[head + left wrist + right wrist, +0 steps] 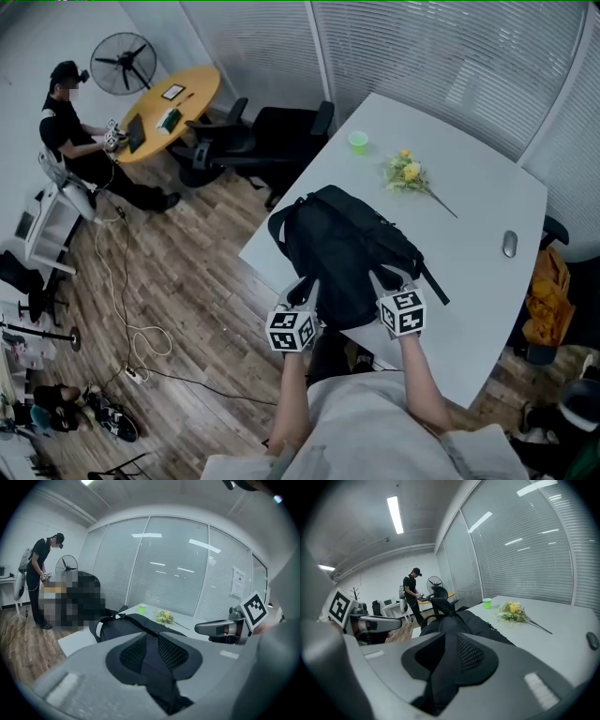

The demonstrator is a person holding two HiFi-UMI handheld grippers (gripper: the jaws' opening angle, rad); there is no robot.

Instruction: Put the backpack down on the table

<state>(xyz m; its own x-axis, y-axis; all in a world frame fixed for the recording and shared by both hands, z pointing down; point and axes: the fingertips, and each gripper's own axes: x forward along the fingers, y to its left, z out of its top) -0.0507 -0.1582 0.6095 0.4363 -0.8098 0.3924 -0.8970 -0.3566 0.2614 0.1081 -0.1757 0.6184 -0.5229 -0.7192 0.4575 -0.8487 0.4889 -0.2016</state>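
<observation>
The wide wooden floor point(187, 281) runs down the left, and the big white worktop point(469, 281) fills the right of the head view, with slatted blinds point(422, 66) behind it. Far off at top left is a second, round yellow worktop point(183, 98) with a person point(70, 131) in black at it. A standing fan point(127, 61) is behind them, and black office chairs point(281, 141) are parked between the two worktops.

Now the main item: the black backpack point(342, 248) is lying on the white worktop, over toward its left side. Its near end is right at the edge closest to the one holding the tools, and both tools are on it. The left gripper point(304, 289) comes in at the bag's near left side. Its own view shows the fingers point(173, 651) pinched on a fold of dark strap fabric. The right gripper point(388, 281) mirrors it on the near right side, close beside its partner, fingers clamped on a dark strap of the same bag.

Past the bag and well apart from it, a small bunch of yellow flowers point(410, 174) lies flat on the worktop, stem trailing toward the right. Beyond that is a little green cup point(358, 142), upright near the far edge. Over on the right side, all alone, sits a grey mouse point(509, 244).
</observation>
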